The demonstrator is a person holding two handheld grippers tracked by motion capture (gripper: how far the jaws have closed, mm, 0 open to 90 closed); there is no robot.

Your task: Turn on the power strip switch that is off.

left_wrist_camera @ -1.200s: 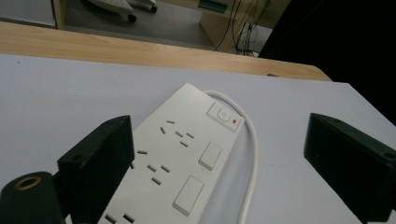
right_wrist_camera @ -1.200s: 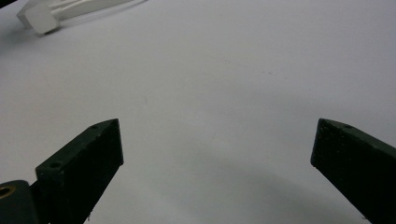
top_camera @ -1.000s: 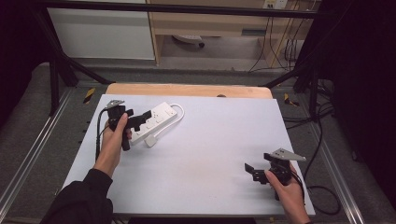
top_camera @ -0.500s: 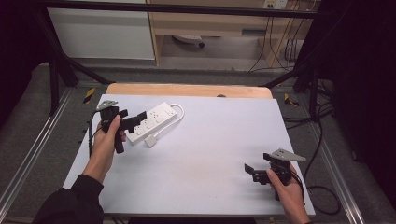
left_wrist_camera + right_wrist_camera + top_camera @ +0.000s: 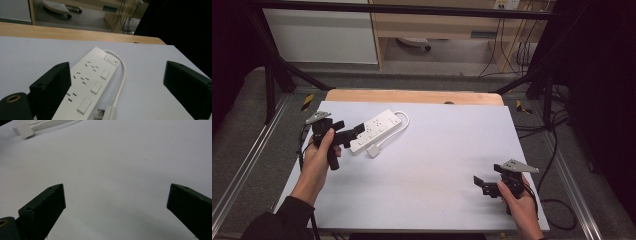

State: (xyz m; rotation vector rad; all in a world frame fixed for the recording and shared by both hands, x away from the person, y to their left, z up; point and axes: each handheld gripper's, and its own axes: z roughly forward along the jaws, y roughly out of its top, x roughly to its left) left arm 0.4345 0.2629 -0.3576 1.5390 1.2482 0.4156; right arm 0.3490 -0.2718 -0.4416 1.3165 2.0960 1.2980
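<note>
Nothing is grasped yet, so the pickup appears barely begun. At the near right, the right gripper (image 5: pixel 482 185) hovers with jaws spread wide over the bare grey worktop (image 5: pixel 447 150). Farther left, the left gripper (image 5: pixel 353 133) is wide too, its jaws straddling the near end of the white plastic power strip (image 5: pixel 87 82), its plug (image 5: pixel 373 151) just beside.

White table top (image 5: pixel 437 165) — wooden edge (image 5: pixel 412 96) behind.

Dim room, evenly lit white tabletop, soft shadows, slightly blurred close-ups
</note>
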